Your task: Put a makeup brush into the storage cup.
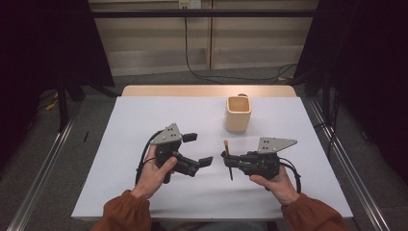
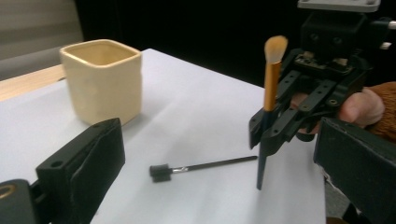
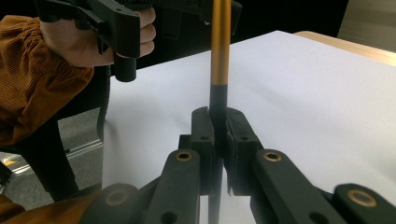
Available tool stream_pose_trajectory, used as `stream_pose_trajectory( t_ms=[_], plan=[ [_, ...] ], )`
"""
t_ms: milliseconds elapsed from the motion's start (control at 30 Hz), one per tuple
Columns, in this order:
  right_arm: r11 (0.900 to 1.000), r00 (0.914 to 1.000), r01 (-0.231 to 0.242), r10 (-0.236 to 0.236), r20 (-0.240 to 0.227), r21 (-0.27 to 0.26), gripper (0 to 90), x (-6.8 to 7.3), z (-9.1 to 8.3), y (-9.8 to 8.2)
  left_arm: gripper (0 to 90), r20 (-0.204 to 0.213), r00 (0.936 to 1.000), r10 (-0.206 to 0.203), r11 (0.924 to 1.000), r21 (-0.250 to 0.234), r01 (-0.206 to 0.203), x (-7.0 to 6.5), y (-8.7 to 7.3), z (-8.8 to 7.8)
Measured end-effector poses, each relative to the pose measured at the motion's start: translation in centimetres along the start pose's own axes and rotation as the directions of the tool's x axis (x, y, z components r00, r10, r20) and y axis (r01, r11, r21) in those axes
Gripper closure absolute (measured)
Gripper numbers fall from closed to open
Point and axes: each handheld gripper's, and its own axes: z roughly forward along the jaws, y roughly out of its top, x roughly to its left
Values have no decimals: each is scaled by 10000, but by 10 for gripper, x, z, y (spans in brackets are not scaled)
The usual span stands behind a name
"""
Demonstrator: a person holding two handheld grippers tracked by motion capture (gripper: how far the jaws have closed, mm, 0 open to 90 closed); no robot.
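A white sheet (image 1: 144, 183) is spread over a wooden table (image 1: 207, 90), ringed by dark curtains and grey floor. A cream cup (image 1: 238, 113) is set at the far side. A makeup brush (image 2: 271, 79) is clamped upright in the right gripper (image 1: 228, 160). The left gripper (image 1: 198, 149) is held beside it, jaws spread wide with nothing between them. A thin black stick (image 2: 201, 166) is seen lying on the sheet below.
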Motion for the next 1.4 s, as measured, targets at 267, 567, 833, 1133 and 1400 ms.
stream_pose_trajectory(
  t_ms=[267, 567, 833, 1133, 1400],
  plan=[
    [9999, 9996, -99, 101, 280, -75, 836, -3, -5, 1, 19, -1085, 9941, 87, 9992, -367, -127, 7, -11, -20],
    [9995, 9982, -255, 266, 546, -208, 836, -5, -6, 2, 16, -1707, 9853, 40, 9990, -440, -117, 12, -26, -44],
    [9992, 9968, -320, 338, 730, -249, 835, -9, -10, 3, 23, -2279, 9725, -485, 9981, -470, 388, 20, -40, -64],
    [9988, 9939, -365, 396, 1028, -323, 835, -15, -18, 4, 26, -3055, 9518, -275, 9983, -565, 107, 20, -58, -88],
    [9981, 9901, -422, 478, 1321, -444, 836, -22, -23, 7, 24, -3238, 9448, -498, 9983, -459, 368, 17, -74, -108]
  ],
)
